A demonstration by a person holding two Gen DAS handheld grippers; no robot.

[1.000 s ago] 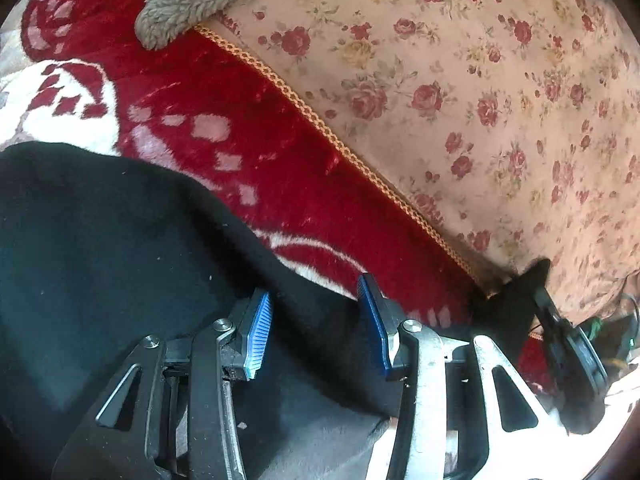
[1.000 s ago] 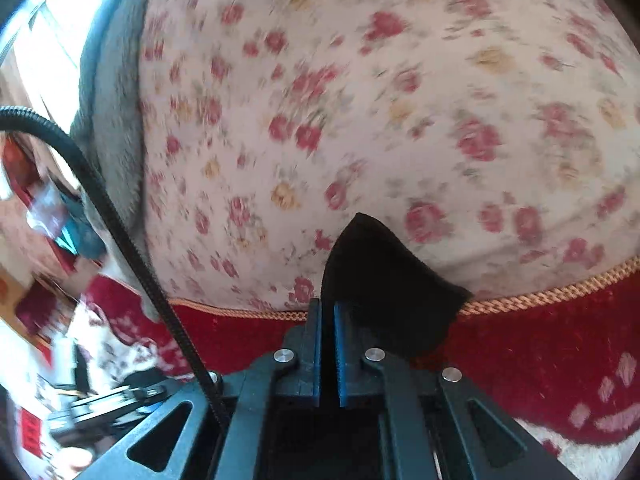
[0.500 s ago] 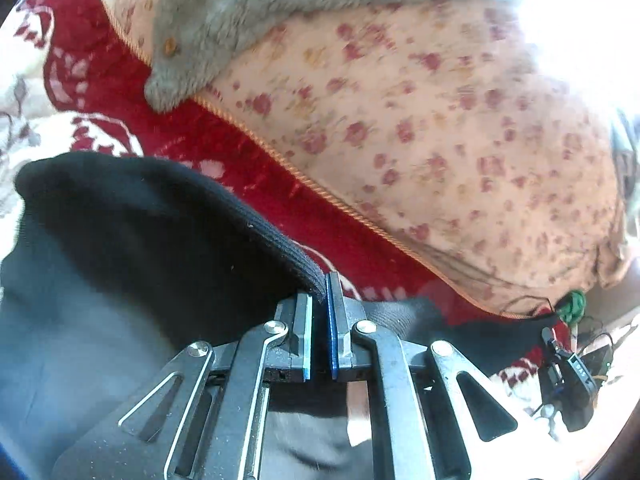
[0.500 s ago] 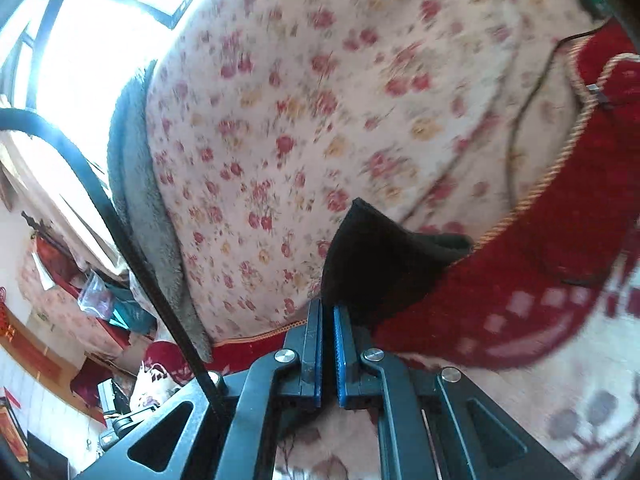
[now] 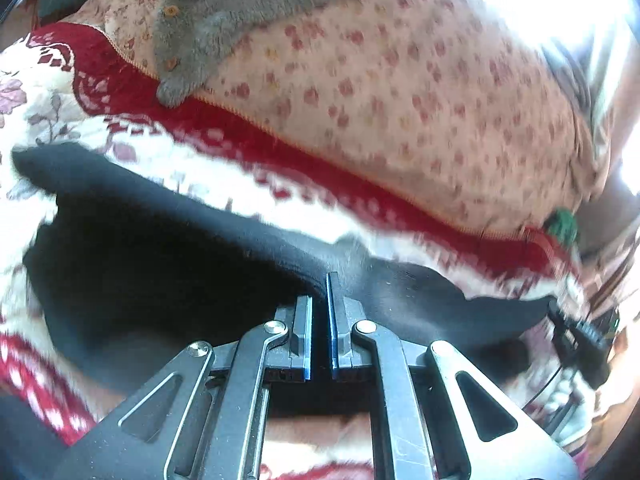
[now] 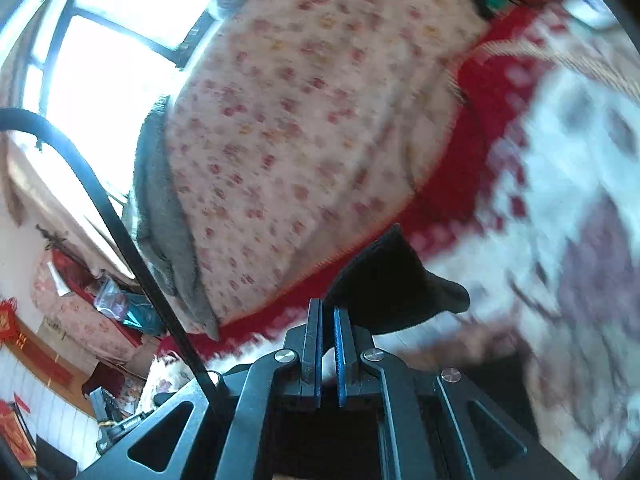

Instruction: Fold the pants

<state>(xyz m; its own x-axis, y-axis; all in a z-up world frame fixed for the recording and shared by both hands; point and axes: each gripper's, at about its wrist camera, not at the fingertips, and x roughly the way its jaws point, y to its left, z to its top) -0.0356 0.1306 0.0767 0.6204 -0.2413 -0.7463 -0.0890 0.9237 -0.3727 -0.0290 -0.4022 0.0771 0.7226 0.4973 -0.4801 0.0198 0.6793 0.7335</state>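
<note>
Clamping the pants [image 5: 168,264] now, the left gripper [image 5: 319,312] is lifting alongside the right gripper [image 6: 328,332], both jaws pinching black cloth, starting a fold.

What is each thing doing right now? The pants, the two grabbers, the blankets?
black pants: lifted at one edge, pinched by both grippers
left gripper: shut on the pants
right gripper: shut on a pants corner
red and white blanket: spread flat under the pants
flowered quilt: bunched up behind
grey fleece: draped over the quilt
</note>
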